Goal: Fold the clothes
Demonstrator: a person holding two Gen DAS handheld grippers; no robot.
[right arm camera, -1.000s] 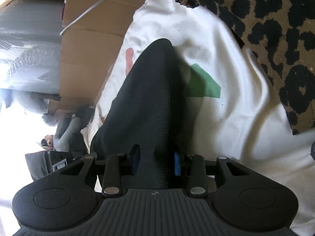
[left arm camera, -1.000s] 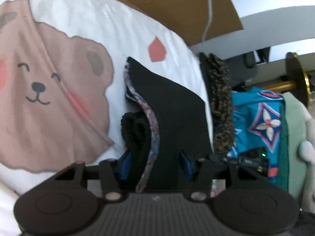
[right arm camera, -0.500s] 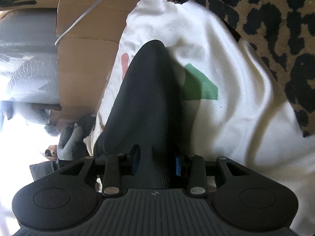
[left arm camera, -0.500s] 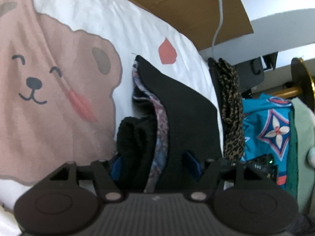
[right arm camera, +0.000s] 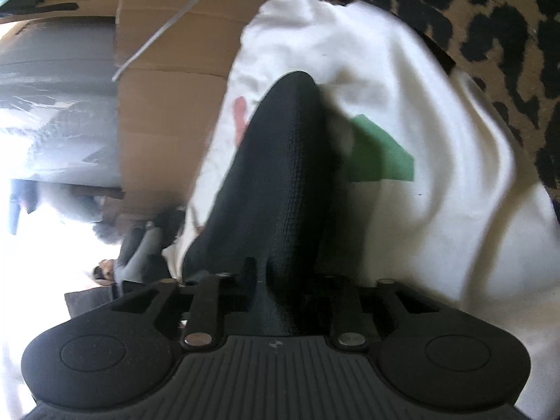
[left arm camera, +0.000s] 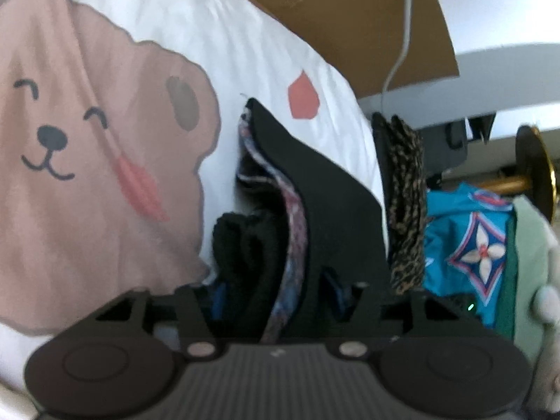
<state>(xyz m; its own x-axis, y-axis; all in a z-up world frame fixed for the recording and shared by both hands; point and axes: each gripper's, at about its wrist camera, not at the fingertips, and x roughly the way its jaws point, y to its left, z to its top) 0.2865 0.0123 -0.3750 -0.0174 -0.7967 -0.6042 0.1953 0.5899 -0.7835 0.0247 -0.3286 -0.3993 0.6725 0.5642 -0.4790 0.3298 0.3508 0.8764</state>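
Observation:
A black garment (left arm camera: 325, 203) with a patterned inner layer is bunched between the fingers of my left gripper (left arm camera: 276, 290), which is shut on it above the white bear-print sheet (left arm camera: 87, 140). In the right wrist view the same black garment (right arm camera: 276, 182) runs forward from my right gripper (right arm camera: 283, 280), which is shut on it; its blue pads are mostly hidden by the cloth. The fabric lies over the white sheet (right arm camera: 437, 210) near a green patch (right arm camera: 381, 157).
A leopard-print cloth (right arm camera: 490, 24) lies at the upper right and shows edge-on in the left wrist view (left arm camera: 406, 203). A turquoise patterned cloth (left arm camera: 469, 241) lies at the right. A cardboard box (left arm camera: 350, 10) and a white cable (left arm camera: 402, 45) are beyond the sheet.
Both grippers have kept their hold on the black garment. The views have shifted slightly, and the right gripper's blue pads are now more covered by the cloth.

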